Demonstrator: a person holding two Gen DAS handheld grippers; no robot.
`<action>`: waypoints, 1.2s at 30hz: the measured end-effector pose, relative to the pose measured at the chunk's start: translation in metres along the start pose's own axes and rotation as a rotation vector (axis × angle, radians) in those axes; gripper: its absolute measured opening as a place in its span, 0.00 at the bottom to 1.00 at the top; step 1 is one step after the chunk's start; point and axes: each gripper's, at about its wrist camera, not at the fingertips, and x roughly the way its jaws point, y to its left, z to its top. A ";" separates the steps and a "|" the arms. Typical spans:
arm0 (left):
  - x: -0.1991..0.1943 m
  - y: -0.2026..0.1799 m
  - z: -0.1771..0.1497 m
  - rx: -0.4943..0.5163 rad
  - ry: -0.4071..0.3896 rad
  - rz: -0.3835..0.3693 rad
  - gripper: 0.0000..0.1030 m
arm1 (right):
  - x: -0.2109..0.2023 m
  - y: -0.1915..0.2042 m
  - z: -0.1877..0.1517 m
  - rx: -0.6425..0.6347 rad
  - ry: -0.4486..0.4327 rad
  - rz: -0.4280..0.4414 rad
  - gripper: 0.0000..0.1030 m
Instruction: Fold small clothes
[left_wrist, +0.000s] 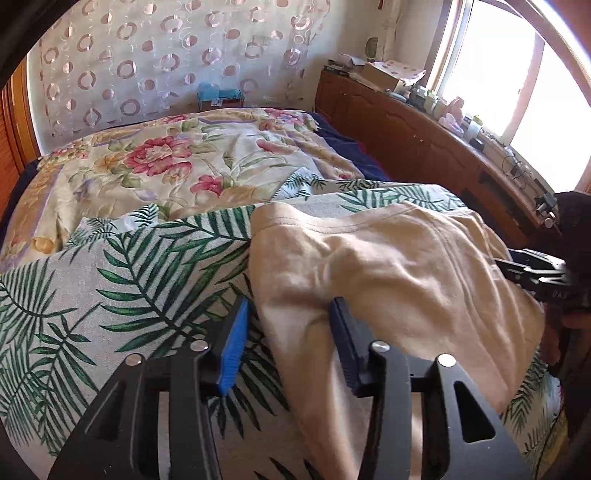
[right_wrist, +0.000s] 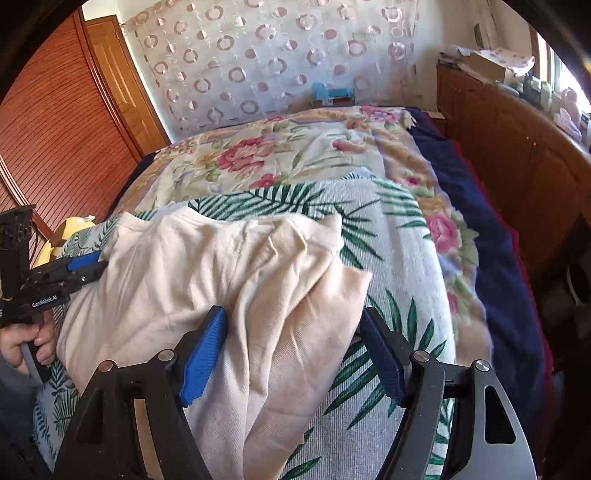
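Because the cream garment (right_wrist: 236, 280) lies rumpled on the palm-print cloth (left_wrist: 122, 280) at the bed's near edge, both grippers straddle its hem: left gripper (left_wrist: 288, 339) half-open, right gripper (right_wrist: 295, 354) wide, neither pinching.

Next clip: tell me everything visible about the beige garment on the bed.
The garment is a pale beige, soft knit with a stitched hem along its far edge. It lies crumpled and partly folded over itself on the palm-leaf cloth. The left claw straddles its left edge, one pad under a raised fold. The right claw stands open around its near right corner, pads not pressing it.
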 end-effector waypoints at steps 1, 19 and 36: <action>0.000 -0.001 0.000 -0.007 0.002 -0.015 0.42 | -0.001 0.001 0.002 -0.004 -0.004 0.000 0.73; -0.040 -0.006 0.002 -0.079 -0.098 -0.150 0.10 | -0.023 0.015 -0.013 -0.111 -0.109 0.073 0.13; -0.161 0.016 -0.010 -0.050 -0.339 -0.069 0.10 | -0.059 0.090 0.001 -0.311 -0.255 0.077 0.13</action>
